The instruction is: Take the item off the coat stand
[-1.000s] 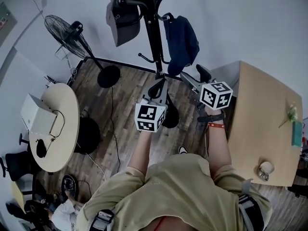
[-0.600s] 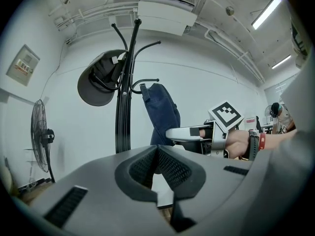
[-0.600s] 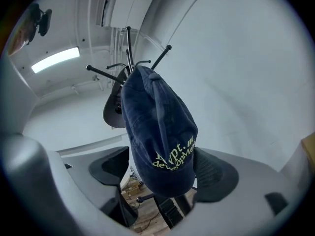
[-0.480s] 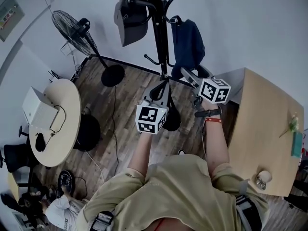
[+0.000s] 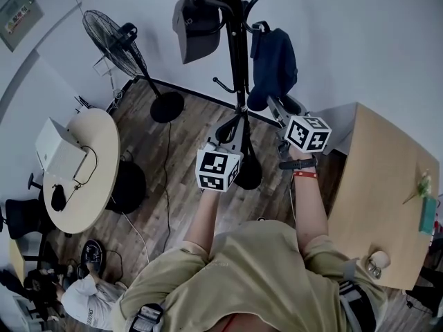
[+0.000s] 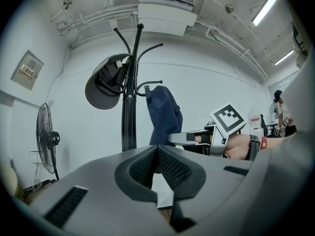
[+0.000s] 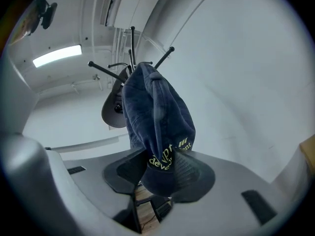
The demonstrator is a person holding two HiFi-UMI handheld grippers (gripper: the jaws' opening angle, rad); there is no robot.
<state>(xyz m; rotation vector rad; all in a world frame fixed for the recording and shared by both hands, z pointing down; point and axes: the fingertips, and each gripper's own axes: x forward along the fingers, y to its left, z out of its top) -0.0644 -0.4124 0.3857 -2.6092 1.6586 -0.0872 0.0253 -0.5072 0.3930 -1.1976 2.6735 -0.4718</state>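
A black coat stand carries a dark blue cap on a right-hand hook and a grey cap on the left. My right gripper reaches up to the blue cap's lower end. In the right gripper view the blue cap hangs down between the closing jaws of the right gripper, and the pads touch it on both sides. My left gripper is held lower, beside the pole, shut and holding nothing. In the left gripper view the left gripper points at the stand and blue cap.
A standing fan is at the back left. A round table with a white box is at the left, with a black stool beside it. A wooden desk stands at the right. The stand's base rests on the wooden floor.
The right gripper has moved up and closer to the blue cap, and its tips now reach the cap's lower end. The left gripper has hardly moved.
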